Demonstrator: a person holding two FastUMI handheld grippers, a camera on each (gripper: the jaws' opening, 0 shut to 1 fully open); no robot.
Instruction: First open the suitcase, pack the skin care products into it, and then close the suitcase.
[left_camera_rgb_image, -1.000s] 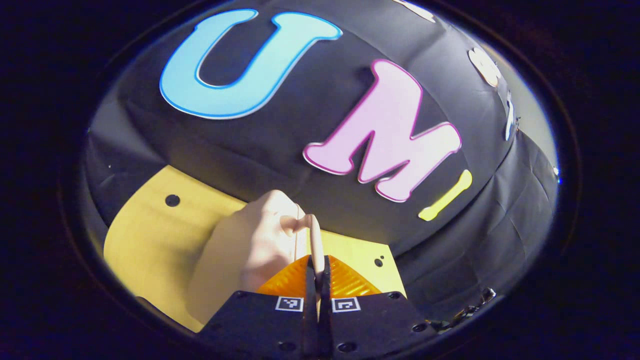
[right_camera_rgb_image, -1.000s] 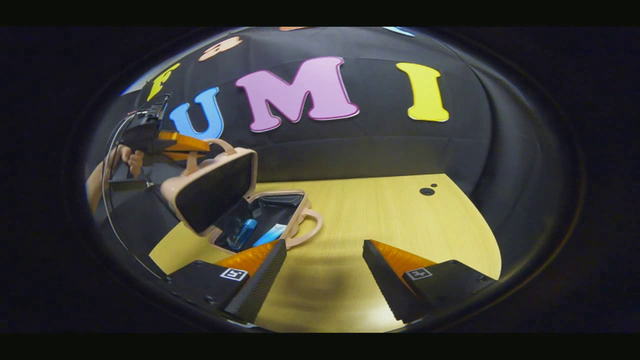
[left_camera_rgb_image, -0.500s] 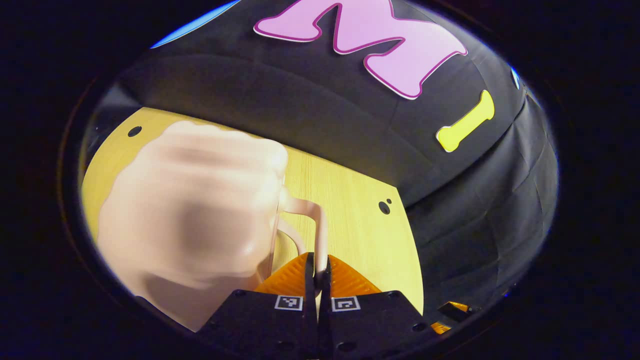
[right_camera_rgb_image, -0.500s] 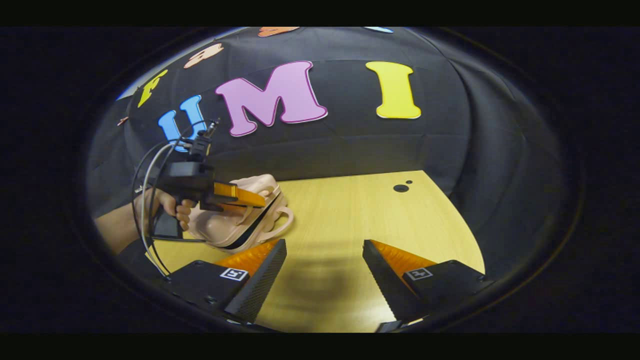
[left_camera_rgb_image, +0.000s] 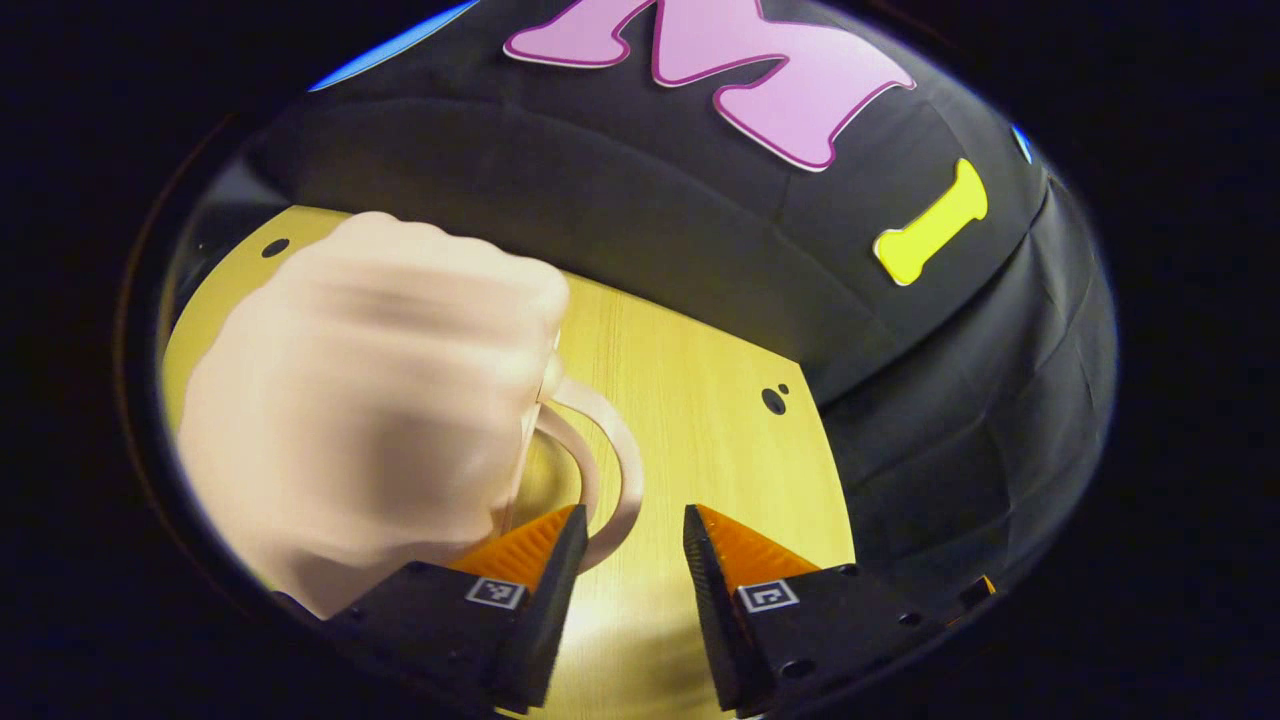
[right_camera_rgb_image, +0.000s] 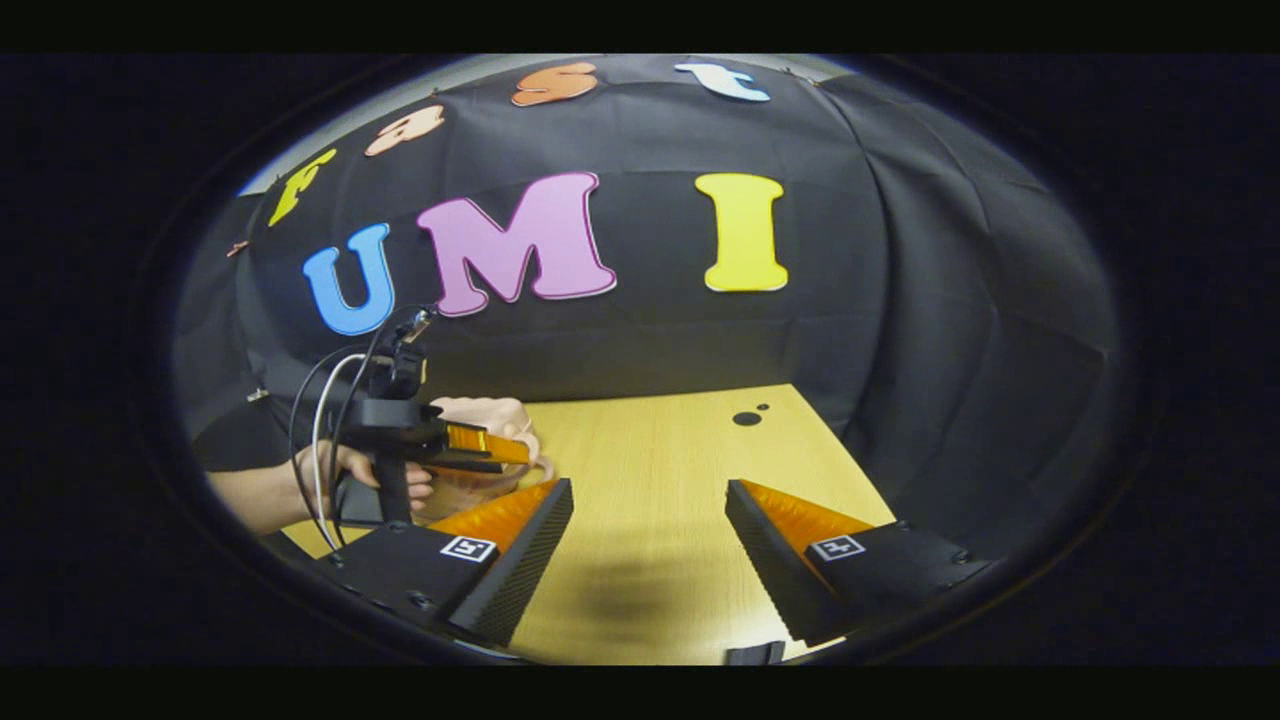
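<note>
Suitcase, pale pink rounded hard shell (left_camera_rgb_image: 370, 400), shut on yellow wooden desk (left_camera_rgb_image: 700, 420) | left claw (left_camera_rgb_image: 625, 545) spread beside handle loop (left_camera_rgb_image: 615, 470) | right claw (right_camera_rgb_image: 648, 520) spread, idle | withdraw straight, without snagging handle.

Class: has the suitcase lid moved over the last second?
Yes. The lid has swung down from upright, against the table, onto the suitcase base; the left gripper has let go of its handle.
</note>
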